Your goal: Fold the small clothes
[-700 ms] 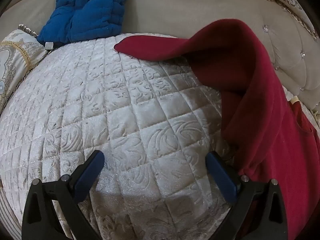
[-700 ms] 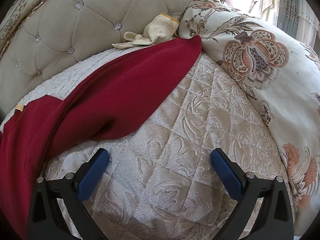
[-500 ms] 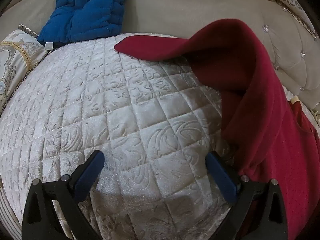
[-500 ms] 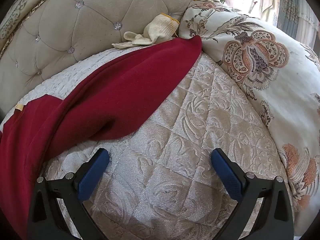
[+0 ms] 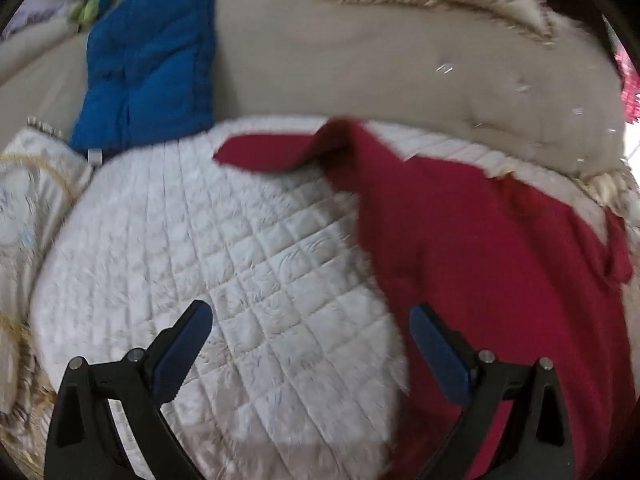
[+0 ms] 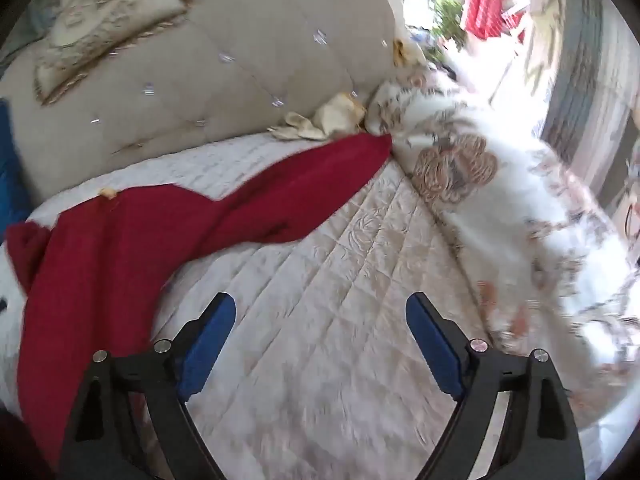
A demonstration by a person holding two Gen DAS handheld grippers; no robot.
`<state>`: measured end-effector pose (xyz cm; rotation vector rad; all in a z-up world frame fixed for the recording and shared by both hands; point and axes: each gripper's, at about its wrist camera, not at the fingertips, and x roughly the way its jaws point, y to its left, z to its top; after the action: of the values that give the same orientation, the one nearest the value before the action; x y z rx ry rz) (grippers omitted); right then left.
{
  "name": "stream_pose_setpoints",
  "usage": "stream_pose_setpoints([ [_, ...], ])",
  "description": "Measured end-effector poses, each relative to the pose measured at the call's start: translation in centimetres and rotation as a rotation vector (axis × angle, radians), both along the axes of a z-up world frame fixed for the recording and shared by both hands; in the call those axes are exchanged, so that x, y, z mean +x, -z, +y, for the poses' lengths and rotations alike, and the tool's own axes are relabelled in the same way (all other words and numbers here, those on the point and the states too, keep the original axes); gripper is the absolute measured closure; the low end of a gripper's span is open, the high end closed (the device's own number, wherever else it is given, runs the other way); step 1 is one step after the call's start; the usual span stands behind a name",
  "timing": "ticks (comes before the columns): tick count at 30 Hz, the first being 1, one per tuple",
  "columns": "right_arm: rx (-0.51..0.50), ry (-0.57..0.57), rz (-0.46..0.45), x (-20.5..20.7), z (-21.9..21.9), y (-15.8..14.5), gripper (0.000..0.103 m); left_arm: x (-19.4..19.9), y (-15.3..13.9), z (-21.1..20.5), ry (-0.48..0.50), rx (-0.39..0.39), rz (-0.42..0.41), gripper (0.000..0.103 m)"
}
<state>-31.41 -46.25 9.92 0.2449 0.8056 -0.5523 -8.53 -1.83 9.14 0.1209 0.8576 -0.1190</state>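
A dark red long-sleeved garment (image 5: 488, 248) lies spread on a white quilted sofa seat (image 5: 224, 264), one sleeve reaching left toward the backrest. In the right wrist view the same garment (image 6: 132, 236) lies at left, its other sleeve stretching right to a floral cushion. My left gripper (image 5: 310, 338) is open and empty above the quilt, its right finger at the garment's edge. My right gripper (image 6: 320, 330) is open and empty above bare quilt, just right of the garment.
A blue padded jacket (image 5: 148, 60) leans on the beige tufted backrest (image 5: 360, 64) at the far left. A cream work glove (image 6: 324, 118) lies by the backrest. A floral cushion (image 6: 492, 200) bounds the seat on the right, another cushion (image 5: 28, 200) on the left.
Both grippers have pulled back and risen, so more of the sofa and garment shows. The views are motion blurred. The jaws stay open.
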Motion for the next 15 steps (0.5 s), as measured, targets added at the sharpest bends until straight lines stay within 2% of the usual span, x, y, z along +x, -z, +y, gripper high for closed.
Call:
stream_pose_setpoints([
  [4, 0.051, -0.122, -0.029, -2.5, 2.5, -4.3, 0.033, -2.2, -3.6, -0.3, 0.053, -0.036, -0.032, 0.002],
  [8, 0.154, -0.269, -0.118, -5.4, 5.0, -9.8, 0.033, -3.7, -6.9, -0.3, 0.09, -0.076, -0.074, 0.002],
  [11, 0.161, -0.329, -0.187, -6.2, 7.0, -13.3, 0.033, -4.4, -7.9, -0.5, 0.091, -0.099, -0.087, 0.002],
  [13, 0.168, -0.352, -0.211, -5.4, 8.5, -14.2, 0.032, -4.0, -7.8, -0.7, 0.085, -0.102, -0.078, 0.002],
  [15, 0.192, -0.391, -0.222, -3.2, 10.2, -13.7, 0.032, -3.1, -7.5, -0.7, 0.073, -0.101, -0.065, 0.002],
])
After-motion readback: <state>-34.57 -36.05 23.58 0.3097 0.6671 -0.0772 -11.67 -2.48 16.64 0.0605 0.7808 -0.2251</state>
